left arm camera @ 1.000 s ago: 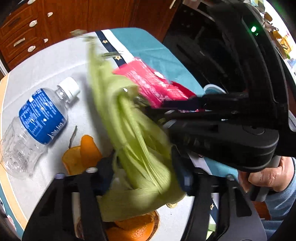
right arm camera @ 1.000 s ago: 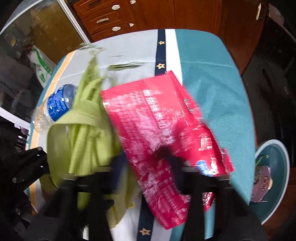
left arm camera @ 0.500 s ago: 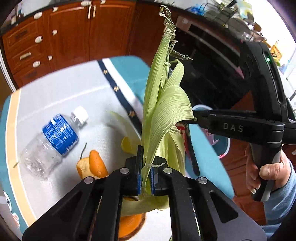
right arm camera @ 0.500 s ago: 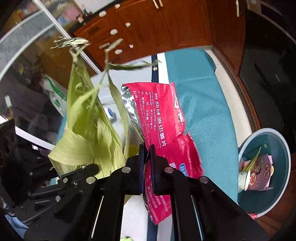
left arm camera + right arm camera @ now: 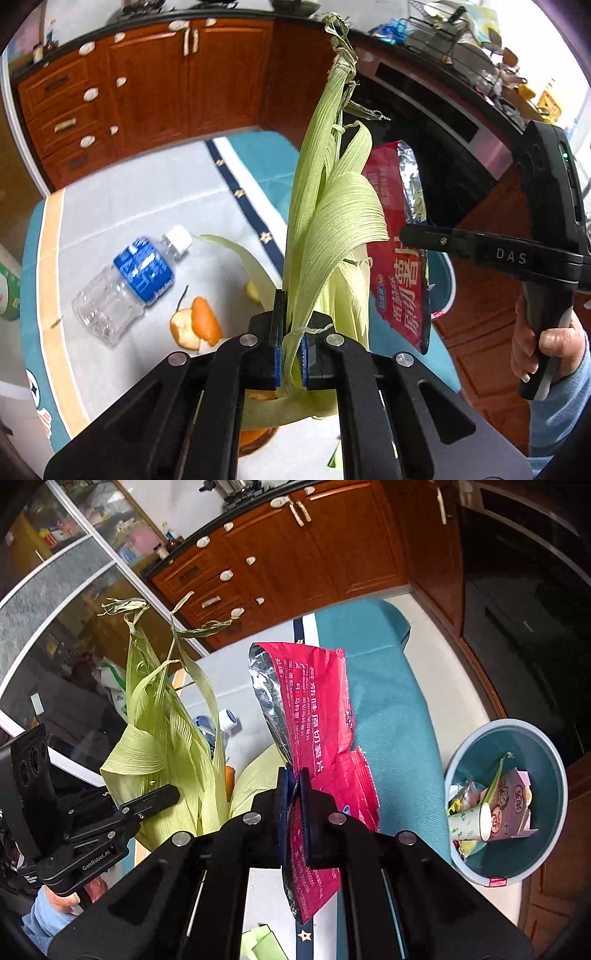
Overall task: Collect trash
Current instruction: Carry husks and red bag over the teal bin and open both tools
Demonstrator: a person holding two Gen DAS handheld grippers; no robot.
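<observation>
My left gripper (image 5: 291, 354) is shut on a green corn husk (image 5: 325, 221) and holds it upright above the table. The husk also shows in the right wrist view (image 5: 162, 746). My right gripper (image 5: 294, 805) is shut on a red snack bag (image 5: 317, 716), lifted off the table; the bag also shows in the left wrist view (image 5: 400, 258). A blue trash bin (image 5: 546, 760) with cups and wrappers stands on the floor to the right of the table.
On the table (image 5: 122, 206) lie an empty plastic bottle (image 5: 125, 284), orange peels (image 5: 195, 325) and a loose husk leaf (image 5: 243, 258). Wooden cabinets (image 5: 147, 81) stand behind. A green scrap (image 5: 258, 941) lies near the table's front.
Both grippers have risen off the table with their loads. The husk and the red bag now hang upright, higher and farther from the table.
</observation>
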